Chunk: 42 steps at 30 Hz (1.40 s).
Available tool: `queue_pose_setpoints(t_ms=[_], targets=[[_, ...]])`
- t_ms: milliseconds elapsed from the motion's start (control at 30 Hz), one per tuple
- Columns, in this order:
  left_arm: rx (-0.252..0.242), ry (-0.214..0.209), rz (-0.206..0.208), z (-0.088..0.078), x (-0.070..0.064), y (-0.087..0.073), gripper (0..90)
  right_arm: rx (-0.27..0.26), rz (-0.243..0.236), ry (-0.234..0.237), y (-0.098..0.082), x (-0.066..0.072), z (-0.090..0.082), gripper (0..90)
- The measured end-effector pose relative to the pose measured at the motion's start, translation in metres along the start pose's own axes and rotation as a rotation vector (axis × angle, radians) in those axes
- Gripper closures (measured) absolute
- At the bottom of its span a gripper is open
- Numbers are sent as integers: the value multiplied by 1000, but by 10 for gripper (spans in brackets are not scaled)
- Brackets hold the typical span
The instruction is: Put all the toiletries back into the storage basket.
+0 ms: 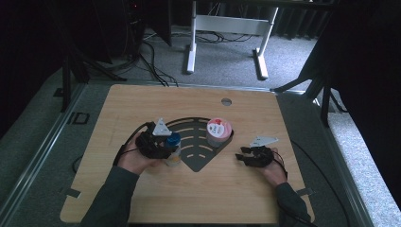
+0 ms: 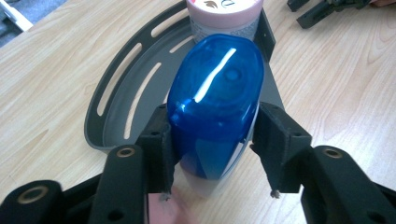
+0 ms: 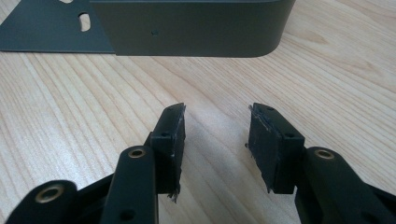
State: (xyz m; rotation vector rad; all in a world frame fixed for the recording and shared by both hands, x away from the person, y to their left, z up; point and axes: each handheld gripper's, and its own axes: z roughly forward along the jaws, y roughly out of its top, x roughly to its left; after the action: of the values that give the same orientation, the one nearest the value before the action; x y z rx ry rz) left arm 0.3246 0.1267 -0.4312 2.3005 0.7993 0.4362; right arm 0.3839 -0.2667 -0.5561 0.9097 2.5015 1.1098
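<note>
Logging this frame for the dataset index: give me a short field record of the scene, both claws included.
surface: wooden table
rack: dark grey slotted corner rack, flat on the table
jar: pink-lidded jar standing in the rack's far right part
bottle: blue-capped bottle, upright at the rack's left edge
left claw: jaws on either side of the bottle, pads against its sides
right claw: open, nothing between the jaws, low over bare table right of the rack

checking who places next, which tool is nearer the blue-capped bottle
Left. The left tool has the blue-capped bottle between its jaws; the right tool sits apart, across the grey rack.
</note>
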Motion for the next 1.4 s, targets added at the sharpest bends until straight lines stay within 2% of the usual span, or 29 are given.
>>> queue_pose_setpoints(t_ms=[200, 367, 633, 1400], targets=[[23, -5, 1, -1, -1, 2, 541, 0, 0, -1, 0, 0, 0, 557], [70, -35, -12, 2, 5, 11, 519, 0, 0, 0, 0, 0, 0, 557], [119, -53, 18, 10, 5, 21, 517, 0, -1, 1, 0, 0, 0, 557], [219, -102, 57, 27, 9, 29, 511, -2, -2, 5, 0, 0, 0, 552]])
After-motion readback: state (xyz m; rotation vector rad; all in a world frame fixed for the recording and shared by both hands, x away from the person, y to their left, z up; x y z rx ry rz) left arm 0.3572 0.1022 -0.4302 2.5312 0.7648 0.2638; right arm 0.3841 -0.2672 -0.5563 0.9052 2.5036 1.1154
